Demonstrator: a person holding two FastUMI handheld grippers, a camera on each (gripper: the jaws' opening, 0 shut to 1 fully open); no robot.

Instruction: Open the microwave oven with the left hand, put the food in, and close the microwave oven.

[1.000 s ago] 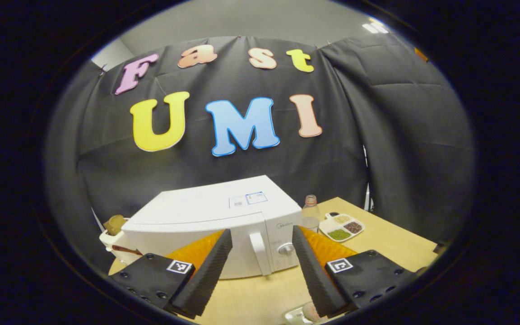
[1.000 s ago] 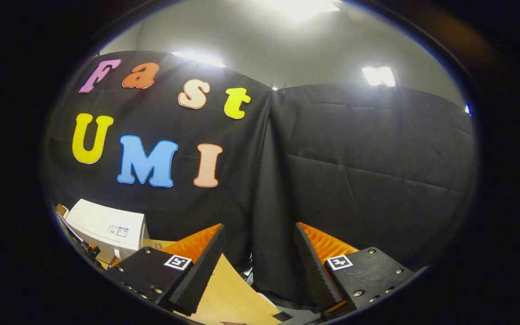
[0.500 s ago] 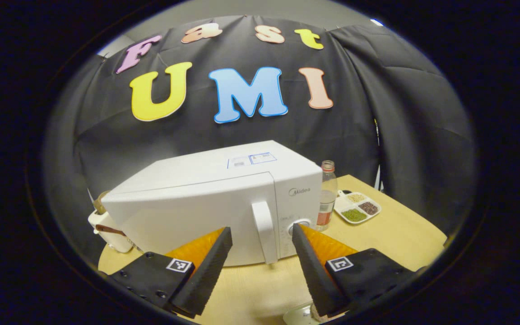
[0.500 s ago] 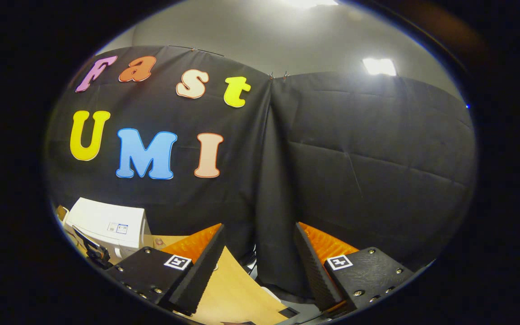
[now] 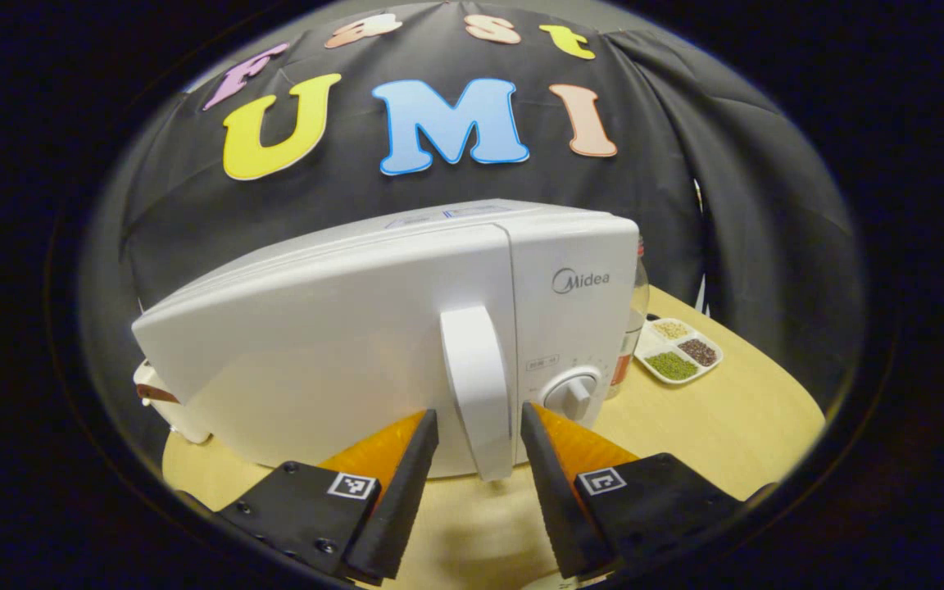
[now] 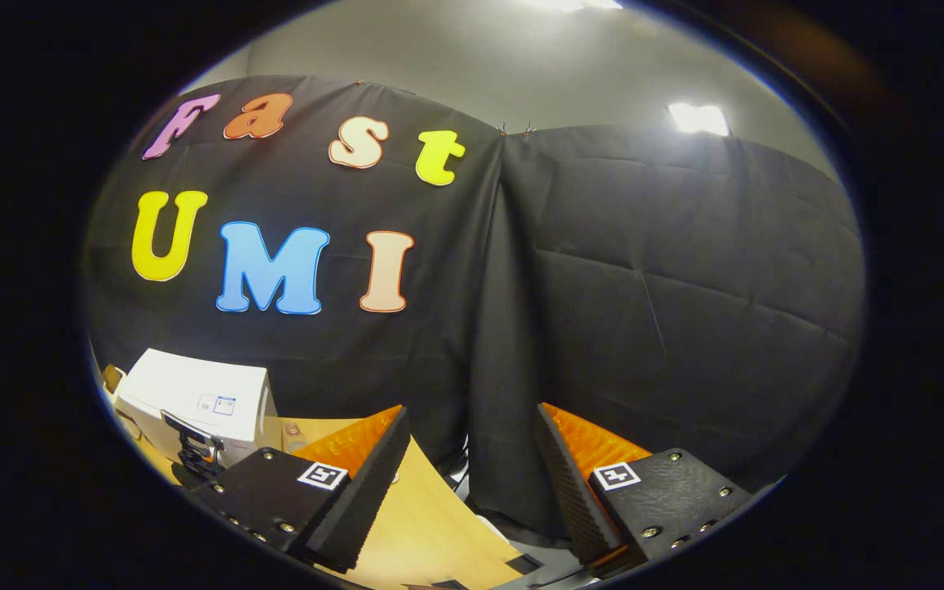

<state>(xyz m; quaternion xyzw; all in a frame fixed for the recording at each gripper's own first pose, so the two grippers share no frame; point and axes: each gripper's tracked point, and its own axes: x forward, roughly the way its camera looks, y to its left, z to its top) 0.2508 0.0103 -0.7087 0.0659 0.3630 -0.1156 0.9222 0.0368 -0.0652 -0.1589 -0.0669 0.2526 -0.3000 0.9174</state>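
Black cloth walled the booth behind a pale wooden desk (image 5: pixel 718 410), on which the white microwave oven (image 5: pixel 341 344) stood straight ahead of the left gripper (image 5: pixel 478 483). Its door was closed, so the first step of the task looked not yet done. The left gripper's fingers stood apart on either side of the door handle (image 5: pixel 476 385), near its lower end and seemingly not pressing on it; closing on the handle and pulling would come next. Beyond the oven, to the gripper's right, stood a bottle (image 5: pixel 634 315) and a divided dish (image 5: pixel 677 351) of grains. The right gripper (image 6: pixel 468 492) was held open and empty, pointed at the cloth, with the oven off to its left. Loading the food and shutting the door remained.
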